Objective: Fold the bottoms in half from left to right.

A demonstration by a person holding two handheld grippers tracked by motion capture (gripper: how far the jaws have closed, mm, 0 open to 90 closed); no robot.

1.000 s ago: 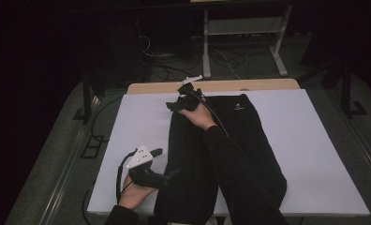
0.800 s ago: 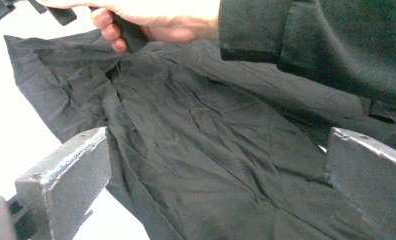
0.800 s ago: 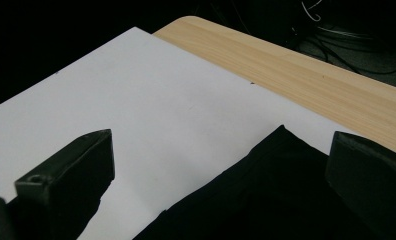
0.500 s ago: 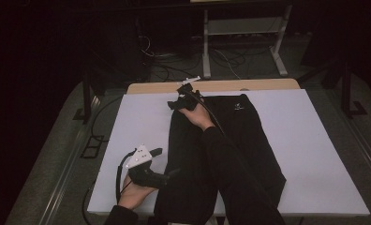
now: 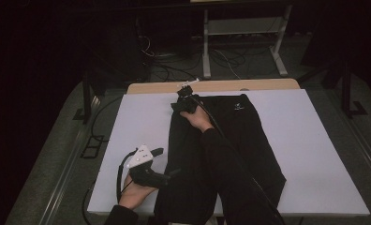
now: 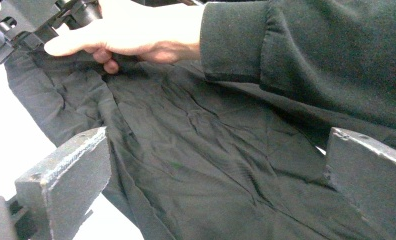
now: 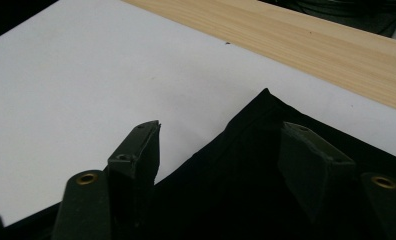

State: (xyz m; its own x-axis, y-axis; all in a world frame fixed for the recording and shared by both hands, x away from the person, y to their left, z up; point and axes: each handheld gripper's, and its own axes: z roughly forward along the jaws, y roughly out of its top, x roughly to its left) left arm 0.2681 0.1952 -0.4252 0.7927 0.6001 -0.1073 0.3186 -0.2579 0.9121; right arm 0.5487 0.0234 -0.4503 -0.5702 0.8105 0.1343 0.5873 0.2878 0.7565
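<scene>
Clearly the black garment (image 5: pixel 221 154) lies lengthwise down the middle of the white desk (image 5: pixel 315 154), its far corner near the desk's far edge. The right gripper (image 5: pixel 186 96) sits at that corner; its jaws have just been closing and stand half-wide astride the hem, not yet pinching it. The left gripper (image 5: pixel 167 176) waits at the garment's near left edge, jaws wide, holding nothing. Folding looks barely begun: the grasp, the lift and every fold remain.
</scene>
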